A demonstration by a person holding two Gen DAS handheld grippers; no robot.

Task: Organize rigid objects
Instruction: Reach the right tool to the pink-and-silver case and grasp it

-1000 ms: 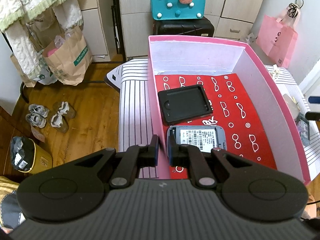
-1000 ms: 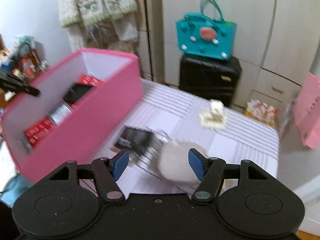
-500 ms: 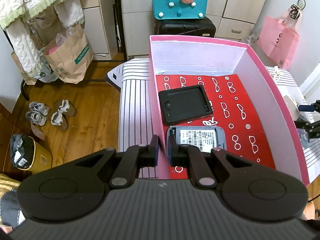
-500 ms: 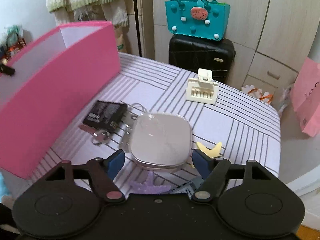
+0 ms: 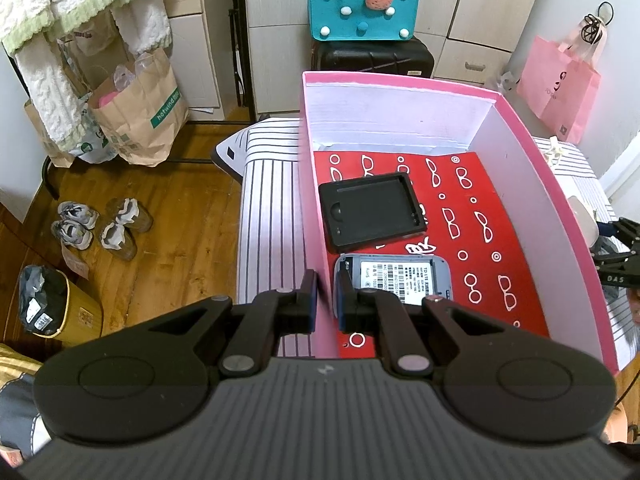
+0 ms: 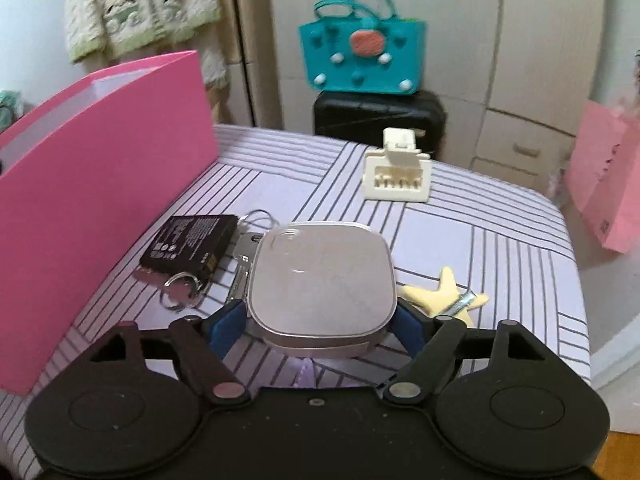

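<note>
My left gripper [image 5: 325,300] is shut on the left wall of the pink box [image 5: 316,208]. Inside the box, on a red patterned floor, lie a black case [image 5: 370,210] and a grey phone [image 5: 394,278] with its labelled back up. My right gripper [image 6: 320,320] has its blue pads [image 6: 226,326] against both sides of a white rounded square case [image 6: 320,276] that rests on the striped table [image 6: 500,248]. The box also shows in the right wrist view [image 6: 100,184], to the left of the case.
On the table beside the white case lie a black battery [image 6: 190,242], a key ring [image 6: 180,290], a cream hair claw [image 6: 398,174], a yellow star [image 6: 444,290] and a purple piece [image 6: 304,372]. A teal bag [image 6: 362,60] on a black suitcase stands behind.
My right gripper has swung from the box side down to the white case and closed its pads onto it. The left gripper has kept its hold on the box wall.
</note>
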